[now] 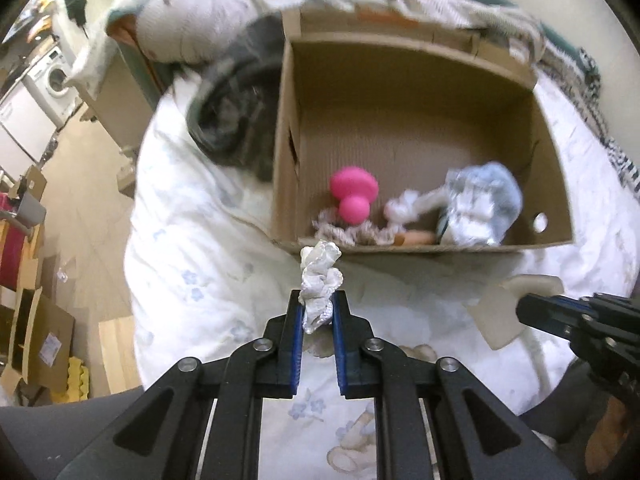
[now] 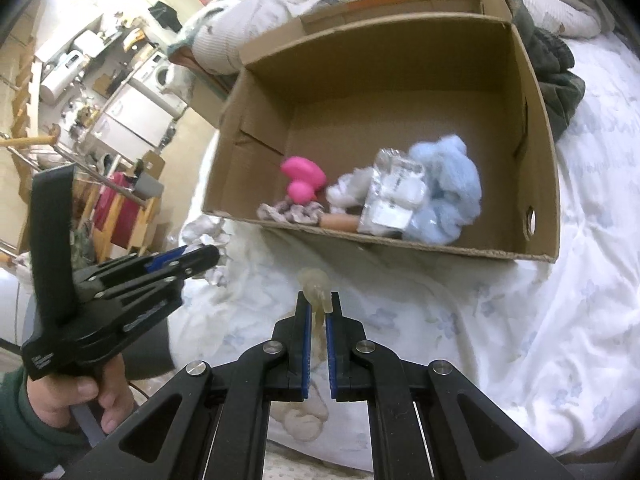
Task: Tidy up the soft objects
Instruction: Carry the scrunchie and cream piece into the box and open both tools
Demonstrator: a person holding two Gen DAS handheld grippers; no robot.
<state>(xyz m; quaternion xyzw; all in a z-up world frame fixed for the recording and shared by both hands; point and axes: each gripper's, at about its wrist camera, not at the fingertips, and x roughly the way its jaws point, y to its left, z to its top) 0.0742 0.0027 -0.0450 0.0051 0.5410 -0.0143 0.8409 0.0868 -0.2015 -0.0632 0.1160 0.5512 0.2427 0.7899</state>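
Both hand-held grippers pinch soft items above the bed (image 2: 540, 320), just short of the cardboard box (image 1: 420, 80): the left hand-held gripper (image 1: 316, 312) nips a white ruffled scrunchie (image 1: 320, 276), the right hand-held gripper (image 2: 316, 312) a pale rubbery toy (image 2: 316, 288). Each looks light and squashy, so a mid-body pinch should hold.

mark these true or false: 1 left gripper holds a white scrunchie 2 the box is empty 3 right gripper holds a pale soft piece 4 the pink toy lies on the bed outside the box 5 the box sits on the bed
1. True: the left gripper is shut on the white scrunchie.
2. False: the box holds a pink toy, a blue fluffy item and other things.
3. True: the right gripper is shut on a pale soft piece.
4. False: the pink toy lies inside the box.
5. True: it sits on the bed.
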